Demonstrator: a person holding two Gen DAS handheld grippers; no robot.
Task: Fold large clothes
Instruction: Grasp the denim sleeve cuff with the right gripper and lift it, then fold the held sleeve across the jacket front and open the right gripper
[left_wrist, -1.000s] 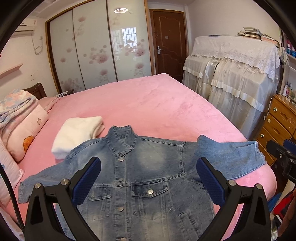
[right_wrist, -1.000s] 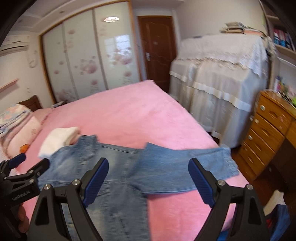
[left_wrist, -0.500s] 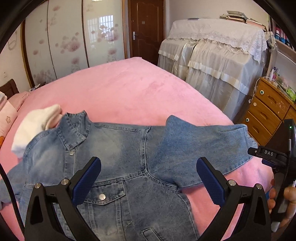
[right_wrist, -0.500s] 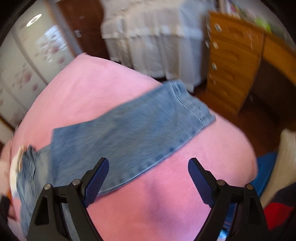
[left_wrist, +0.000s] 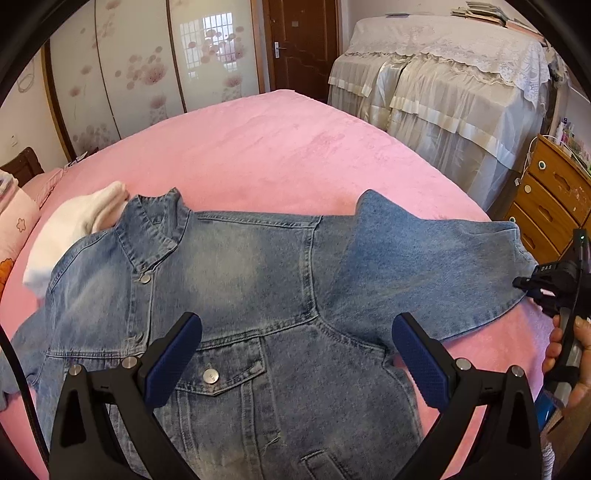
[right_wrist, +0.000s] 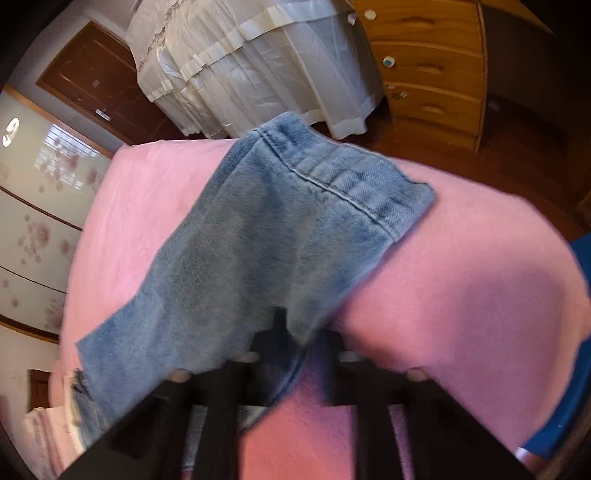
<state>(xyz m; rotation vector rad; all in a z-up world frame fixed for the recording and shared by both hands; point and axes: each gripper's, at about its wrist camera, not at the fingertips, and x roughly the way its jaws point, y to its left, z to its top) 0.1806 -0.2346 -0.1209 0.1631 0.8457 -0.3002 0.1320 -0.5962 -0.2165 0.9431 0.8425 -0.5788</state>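
Note:
A faded blue denim jacket (left_wrist: 236, 280) lies front up on the pink bed (left_wrist: 280, 155), collar to the left, one sleeve (left_wrist: 436, 266) stretched out to the right. My left gripper (left_wrist: 295, 354) is open and empty, hovering above the jacket's chest pocket. My right gripper (right_wrist: 295, 332) is shut on the lower edge of that sleeve (right_wrist: 258, 240), near the cuff; it also shows at the right edge of the left wrist view (left_wrist: 546, 284), touching the cuff end.
A folded white garment (left_wrist: 74, 229) lies beside the collar. Pillows (left_wrist: 14, 229) are at the far left. A lace-covered piece of furniture (left_wrist: 443, 81) and a wooden drawer chest (left_wrist: 546, 206) stand past the bed's right edge.
My right gripper has dropped to the sleeve and shut on its edge near the cuff. My left gripper has moved closer over the jacket and stays open.

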